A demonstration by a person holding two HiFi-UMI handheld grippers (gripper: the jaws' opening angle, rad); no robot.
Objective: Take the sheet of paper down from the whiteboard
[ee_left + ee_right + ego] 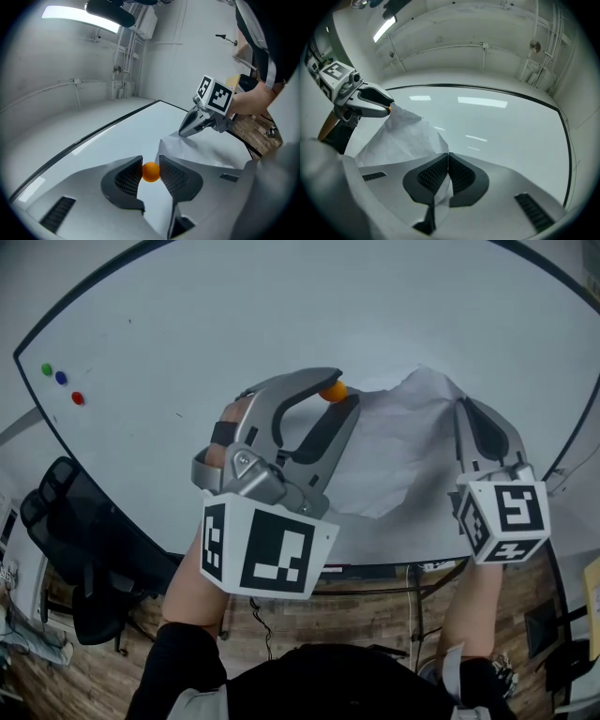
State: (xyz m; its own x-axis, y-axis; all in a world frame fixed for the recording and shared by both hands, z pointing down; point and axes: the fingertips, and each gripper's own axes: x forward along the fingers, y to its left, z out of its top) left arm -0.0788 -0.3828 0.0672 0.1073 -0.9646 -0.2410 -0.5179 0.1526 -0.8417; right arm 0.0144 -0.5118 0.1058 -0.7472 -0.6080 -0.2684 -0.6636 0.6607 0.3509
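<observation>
Left gripper view: the left hand-held gripper (151,159), jaws partly apart, clamps a small round orange magnet (151,172) just left of a corner of the crumpled white sheet of paper (197,150). Right gripper view: the right hand-held gripper (448,155), jaws closed together, pinches the sheet's edge. Head view: the sheet spans between both grippers against the glossy whiteboard (281,315), the magnet at its upper left corner.
</observation>
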